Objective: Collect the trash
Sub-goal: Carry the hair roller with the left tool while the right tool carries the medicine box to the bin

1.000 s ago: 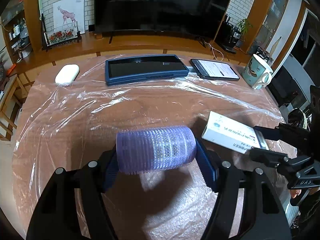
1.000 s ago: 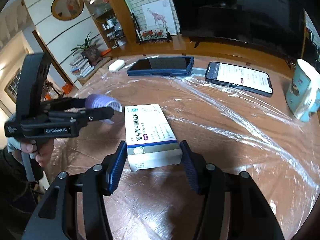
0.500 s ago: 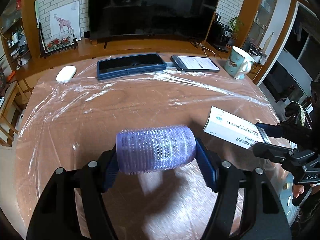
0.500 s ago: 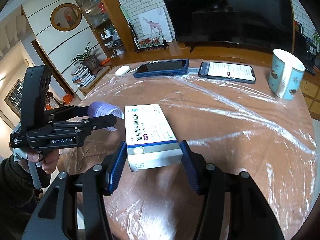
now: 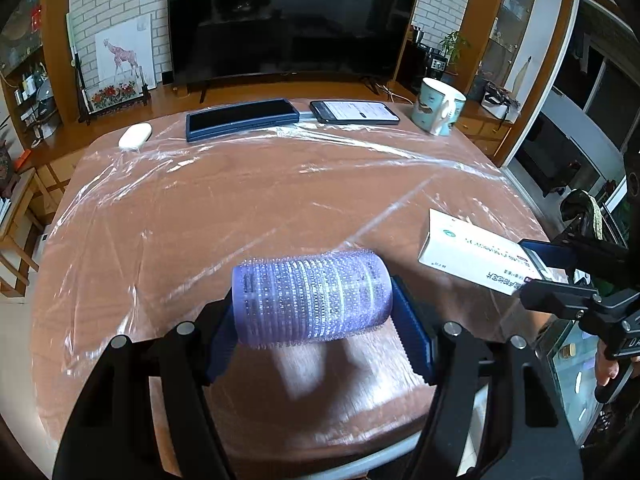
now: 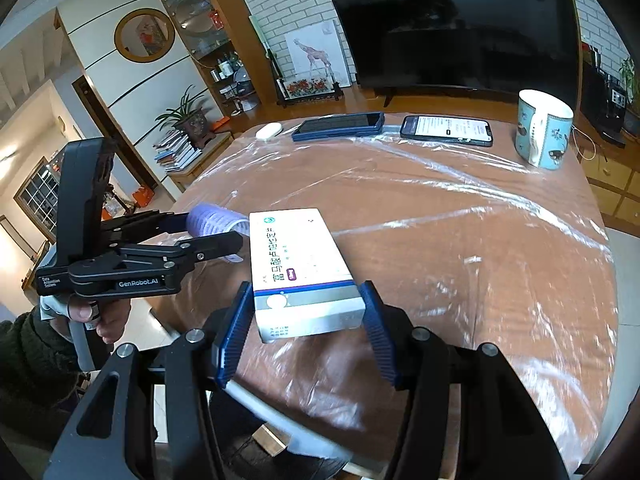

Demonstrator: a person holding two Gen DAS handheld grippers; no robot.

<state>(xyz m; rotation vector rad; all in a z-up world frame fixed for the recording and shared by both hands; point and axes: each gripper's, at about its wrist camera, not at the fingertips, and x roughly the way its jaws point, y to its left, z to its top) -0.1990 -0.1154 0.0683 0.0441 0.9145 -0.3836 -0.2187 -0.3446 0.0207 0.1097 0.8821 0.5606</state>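
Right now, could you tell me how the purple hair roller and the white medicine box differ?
The purple hair roller is a bristly, see-through cylinder; the white medicine box is flat, opaque and printed.
The roller lies crosswise in the left gripper; the box points lengthwise out of the right gripper.
Both are clamped and lifted off the plastic-covered table.

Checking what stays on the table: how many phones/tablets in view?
2. A dark-screened device in a blue case at the table's far edge, and a lit phone just right of it, beside the mug. None look hidden.
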